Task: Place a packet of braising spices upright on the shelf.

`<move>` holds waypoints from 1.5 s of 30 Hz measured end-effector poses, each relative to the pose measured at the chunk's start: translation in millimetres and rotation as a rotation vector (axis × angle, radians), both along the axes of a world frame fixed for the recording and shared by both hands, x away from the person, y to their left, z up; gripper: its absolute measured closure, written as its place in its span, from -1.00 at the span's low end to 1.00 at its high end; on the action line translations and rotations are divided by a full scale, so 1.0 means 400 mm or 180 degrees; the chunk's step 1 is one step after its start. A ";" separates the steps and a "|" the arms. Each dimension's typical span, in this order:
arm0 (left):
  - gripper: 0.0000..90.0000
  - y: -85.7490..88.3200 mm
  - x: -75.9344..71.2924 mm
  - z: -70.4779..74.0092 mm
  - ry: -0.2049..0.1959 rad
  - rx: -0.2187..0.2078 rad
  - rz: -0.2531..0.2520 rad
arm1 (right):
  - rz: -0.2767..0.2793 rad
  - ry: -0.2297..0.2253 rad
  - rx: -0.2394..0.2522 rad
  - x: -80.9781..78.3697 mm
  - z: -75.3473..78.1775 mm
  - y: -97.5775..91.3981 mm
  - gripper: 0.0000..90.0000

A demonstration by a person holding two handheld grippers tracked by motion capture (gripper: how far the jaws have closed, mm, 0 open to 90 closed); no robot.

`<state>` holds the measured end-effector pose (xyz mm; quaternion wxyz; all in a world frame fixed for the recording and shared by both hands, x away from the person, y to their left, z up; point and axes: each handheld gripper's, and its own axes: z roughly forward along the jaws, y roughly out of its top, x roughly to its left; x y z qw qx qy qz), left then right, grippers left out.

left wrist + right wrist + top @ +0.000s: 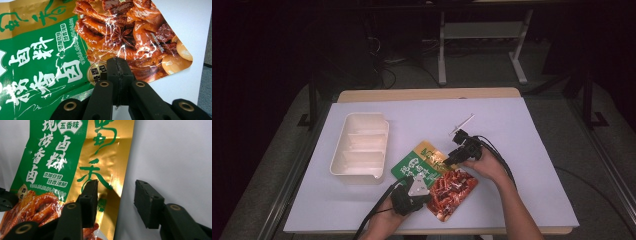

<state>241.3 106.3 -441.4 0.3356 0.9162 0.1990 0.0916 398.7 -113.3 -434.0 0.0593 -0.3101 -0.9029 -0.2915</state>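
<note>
The left tongs [117, 75] pinch the near edge of the glossy green-and-gold sauce pouch [434, 180]. The right tongs [116, 202], half open, straddle its gold edge; next they probably must close there.

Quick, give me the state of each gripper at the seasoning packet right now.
Left gripper: shut, pinching the bottom edge of the seasoning packet.
Right gripper: open, jaws straddling the packet's gold edge, pads not pressing on it.

Glossy crinkled foil-plastic sauce packet [75, 45], matt black gripper pads [148, 202] — rough-edged, smooth white plastic tray [360, 147], matt white table cover [522, 150]
</note>
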 end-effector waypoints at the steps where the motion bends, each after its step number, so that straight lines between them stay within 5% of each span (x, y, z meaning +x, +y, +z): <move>1: 1.00 0.000 0.000 0.000 -0.0002 0.0003 0.0001 | 0.0005 0.0014 0.0018 0.000 0.000 0.000 0.30; 7: 1.00 -0.001 -0.001 0.000 -0.0010 0.0009 -0.0002 | 0.0088 0.0179 0.0109 0.000 -0.002 0.004 0.38; 15: 1.00 -0.001 -0.002 -0.001 -0.0009 0.0004 0.0010 | 0.0251 0.0144 0.0283 -0.011 0.024 -0.001 0.53; 23: 1.00 -0.002 -0.002 -0.001 -0.0032 0.0008 0.0007 | 0.0294 0.0226 0.0092 -0.008 -0.003 0.019 0.57; 27: 1.00 0.001 -0.001 -0.001 -0.0030 -0.0004 0.0007 | 0.0284 0.0124 0.0123 -0.009 0.000 0.020 0.97; 39: 1.00 0.016 0.005 0.002 -0.0016 -0.0096 0.0061 | 0.0305 -0.0023 0.0186 -0.028 0.041 0.006 1.00; 45: 0.77 0.051 0.014 0.015 0.0019 -0.0306 0.0178 | 0.0223 -0.0198 0.0428 -0.050 0.091 -0.042 1.00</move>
